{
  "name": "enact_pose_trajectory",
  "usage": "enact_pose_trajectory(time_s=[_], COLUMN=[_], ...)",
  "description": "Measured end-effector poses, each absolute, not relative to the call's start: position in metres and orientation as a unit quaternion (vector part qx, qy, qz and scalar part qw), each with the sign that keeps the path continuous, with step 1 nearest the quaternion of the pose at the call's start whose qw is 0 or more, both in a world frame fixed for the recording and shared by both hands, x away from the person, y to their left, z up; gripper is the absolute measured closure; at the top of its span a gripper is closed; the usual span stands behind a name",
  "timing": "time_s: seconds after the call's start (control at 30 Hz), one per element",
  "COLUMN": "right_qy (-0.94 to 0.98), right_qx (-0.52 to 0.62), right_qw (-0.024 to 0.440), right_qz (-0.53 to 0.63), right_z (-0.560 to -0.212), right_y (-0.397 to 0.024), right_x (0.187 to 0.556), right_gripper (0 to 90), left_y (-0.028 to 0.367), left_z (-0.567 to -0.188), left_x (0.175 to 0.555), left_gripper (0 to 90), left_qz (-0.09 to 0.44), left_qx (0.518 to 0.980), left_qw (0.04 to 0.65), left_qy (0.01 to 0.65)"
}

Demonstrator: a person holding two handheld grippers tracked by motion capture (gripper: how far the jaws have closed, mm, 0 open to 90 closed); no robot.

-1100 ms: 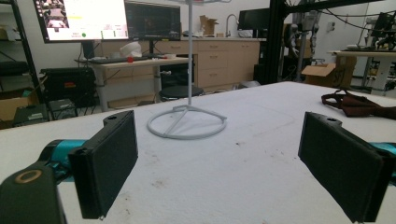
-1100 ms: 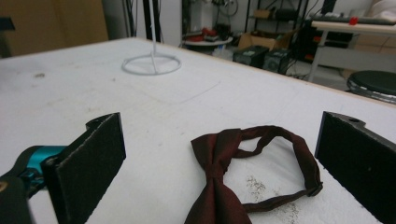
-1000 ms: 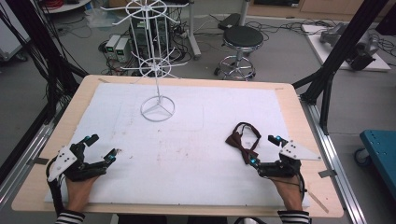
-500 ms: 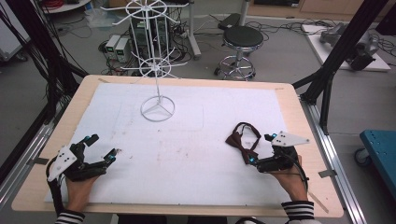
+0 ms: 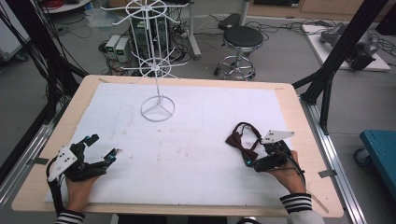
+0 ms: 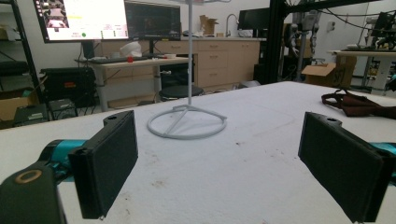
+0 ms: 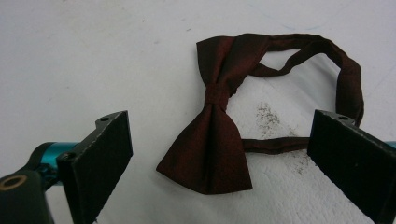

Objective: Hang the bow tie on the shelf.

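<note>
From above, the bow tie [image 5: 243, 141] lies just ahead of the right gripper [image 5: 252, 161]; the left gripper [image 6: 215, 163] faces the rack [image 6: 187, 125], jaws spread and empty; the right view, jaws likewise wide, suggests an approach needing descent onto the knot [image 7: 216, 95].

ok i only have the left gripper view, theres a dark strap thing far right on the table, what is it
Observer: It's a dark red bow tie with a neck strap, lying flat; the right gripper view looks straight down on it.
Operator: where's the right gripper
Observer: The right gripper is at the tie's near end, jaws wide open on either side of it, gripping nothing.
Operator: that white ring stand ahead of me, how tall
Observer: In the high view the white stand rises to two wheels of hooks, one above the other. I see nothing hanging on them.
</note>
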State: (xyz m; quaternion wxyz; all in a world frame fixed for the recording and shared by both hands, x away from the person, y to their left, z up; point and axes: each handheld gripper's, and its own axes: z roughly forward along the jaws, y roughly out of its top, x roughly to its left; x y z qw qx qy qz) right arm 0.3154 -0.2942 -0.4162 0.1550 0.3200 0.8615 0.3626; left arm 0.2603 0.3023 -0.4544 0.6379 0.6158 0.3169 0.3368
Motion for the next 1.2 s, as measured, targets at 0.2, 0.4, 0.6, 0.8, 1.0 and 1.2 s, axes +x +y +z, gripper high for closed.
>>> enact_pose_trajectory(time_s=[0.2,0.4,0.6,0.8,1.0,1.2], right_qy=[0.878,0.883,0.883,0.887,0.891,0.894], right_qx=[0.316,0.318,0.322,0.322,0.318,0.315], right_qw=[0.137,0.127,0.117,0.109,0.105,0.092], right_qz=[0.332,0.321,0.321,0.313,0.307,0.304], right_z=[-0.421,-0.424,-0.425,-0.426,-0.426,-0.426], right_y=[-0.293,-0.292,-0.292,-0.291,-0.290,-0.289], right_x=[0.320,0.323,0.325,0.326,0.325,0.326], right_gripper=[18.8,23.6,30.9,39.7,50.6,68.7], left_y=[0.302,0.302,0.302,0.302,0.302,0.302], left_z=[-0.454,-0.454,-0.454,-0.454,-0.454,-0.454], left_x=[0.260,0.260,0.260,0.261,0.261,0.261], left_gripper=[12.3,12.3,12.4,12.4,12.4,12.4], left_qz=[0.336,0.337,0.337,0.337,0.337,0.338], left_qx=[0.615,0.616,0.616,0.617,0.617,0.618], left_qw=[0.638,0.638,0.637,0.637,0.636,0.636], left_qy=[0.318,0.317,0.317,0.317,0.317,0.316])
